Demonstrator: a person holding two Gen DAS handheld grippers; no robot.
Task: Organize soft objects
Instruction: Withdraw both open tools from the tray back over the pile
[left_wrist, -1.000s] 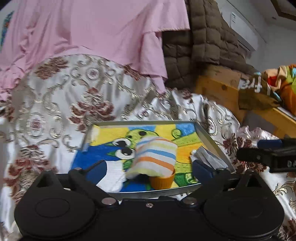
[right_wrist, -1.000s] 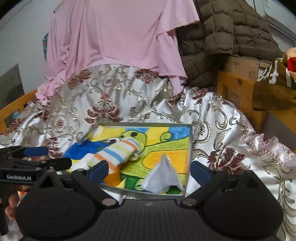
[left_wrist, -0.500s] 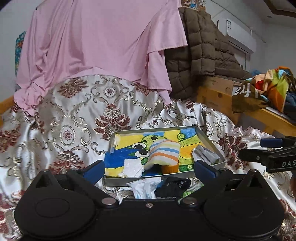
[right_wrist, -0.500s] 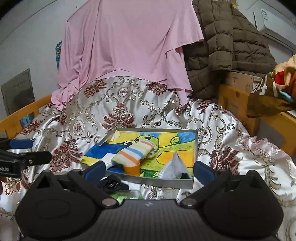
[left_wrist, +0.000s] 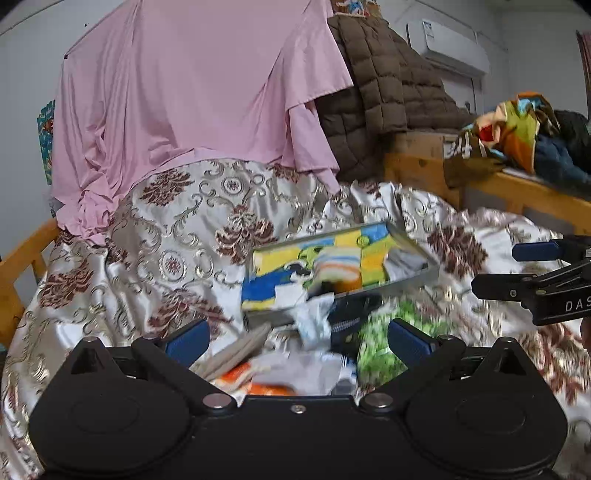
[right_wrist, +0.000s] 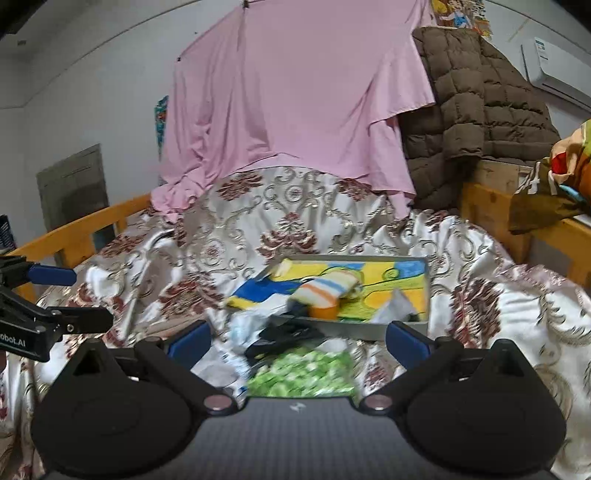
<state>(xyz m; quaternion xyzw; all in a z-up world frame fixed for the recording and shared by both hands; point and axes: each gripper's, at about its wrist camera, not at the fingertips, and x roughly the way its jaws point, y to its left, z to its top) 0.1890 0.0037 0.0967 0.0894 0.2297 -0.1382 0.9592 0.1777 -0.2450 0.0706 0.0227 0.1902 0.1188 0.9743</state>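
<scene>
I see one striped sock, rolled into a soft tube with orange, blue and cream bands, lying inside the one shallow tray near its front edge; its orange cuff points at me. A folded grey-white cloth stands as a small peak in the tray's front right corner. The tray is grey-rimmed, with a bright cartoon print in yellow, blue and green on its floor, and it sits on the bed toward the middle of the shiny floral bedspread.

Just in front of the tray's near edge is a loose heap, blurred in both views: one green patterned piece, one black piece, at least one pale white-blue piece, and in the left view something orange and white plus a beige ribbed bit. I cannot count the heap more exactly.

My left tool hangs low over the heap, its blue pads spread wide with nothing between them. My right tool sits likewise, wide and empty, over the green piece. Each tool shows at the edge of the other's view, side on and level above the bedspread.

Behind, a pink sheet drapes down to the bed, a brown quilted coat hangs beside it, and a wooden rail runs along the bed's left edge. Colourful clothes pile on the wooden ledge to the right.
</scene>
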